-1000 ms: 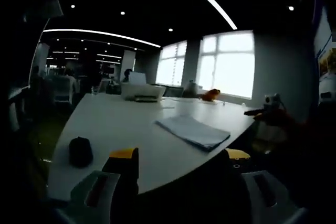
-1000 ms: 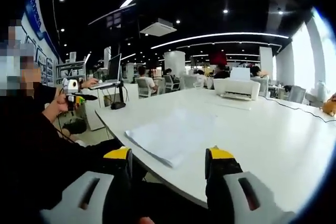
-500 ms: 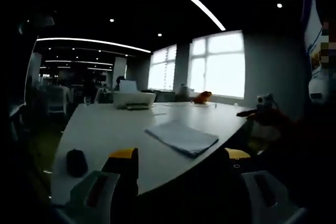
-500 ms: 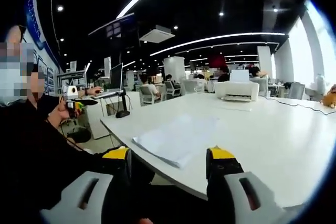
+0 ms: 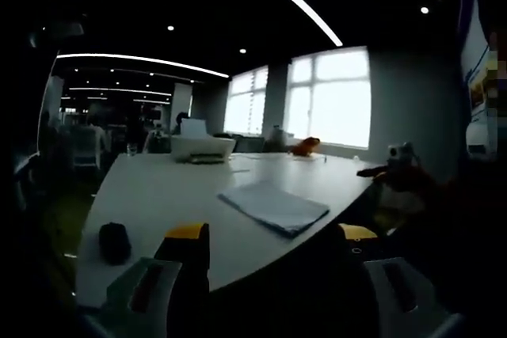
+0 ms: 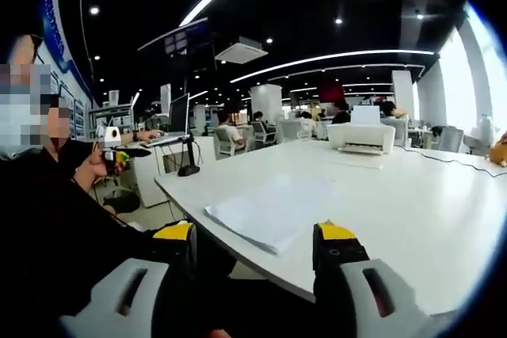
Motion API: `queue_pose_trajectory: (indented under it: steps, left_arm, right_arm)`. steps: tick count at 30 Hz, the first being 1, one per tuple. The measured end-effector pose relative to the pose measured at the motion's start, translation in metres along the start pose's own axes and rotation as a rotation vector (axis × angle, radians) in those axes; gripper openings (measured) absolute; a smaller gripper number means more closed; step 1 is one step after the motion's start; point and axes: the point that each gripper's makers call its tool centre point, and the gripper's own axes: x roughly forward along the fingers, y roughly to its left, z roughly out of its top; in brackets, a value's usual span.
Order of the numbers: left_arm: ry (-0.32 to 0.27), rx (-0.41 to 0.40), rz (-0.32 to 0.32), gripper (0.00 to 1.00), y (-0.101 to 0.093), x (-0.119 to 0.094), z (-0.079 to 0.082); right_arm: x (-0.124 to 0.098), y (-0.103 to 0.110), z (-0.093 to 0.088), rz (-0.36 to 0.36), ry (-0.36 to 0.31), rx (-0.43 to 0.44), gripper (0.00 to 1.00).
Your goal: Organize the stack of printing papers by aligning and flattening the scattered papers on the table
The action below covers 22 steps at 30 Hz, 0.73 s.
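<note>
Both your left gripper (image 5: pixel 269 235) and right gripper (image 6: pixel 253 235) stand with jaws apart, empty, short of the table (image 6: pixel 412 203). The paper stack (image 6: pixel 269 211) lies near its edge, seemingly fairly tidy. Approach opposite sides, then press inward evenly.

Stood at the far end of the white table (image 6: pixel 412 195): a white printer (image 6: pixel 360 135) (paper tray upright behind it). Lay near the left edge in the left gripper view: a small dark object (image 5: pixel 115 241). Sat farther right by the windows (image 5: pixel 333 96): something orange (image 5: pixel 304 146). Stood beyond the left corner: a monitor (image 6: pixel 179 116).
</note>
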Motion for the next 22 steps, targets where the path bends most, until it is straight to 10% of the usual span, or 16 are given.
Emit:
queue_pose_trajectory:
  steps: [22]
  left_arm:
    - [0.008,-0.016,0.007,0.65,0.0025,-0.0006,-0.0021]
  right_arm:
    - [0.0022,0.0047,0.0017,0.009,0.004,-0.003,0.55]
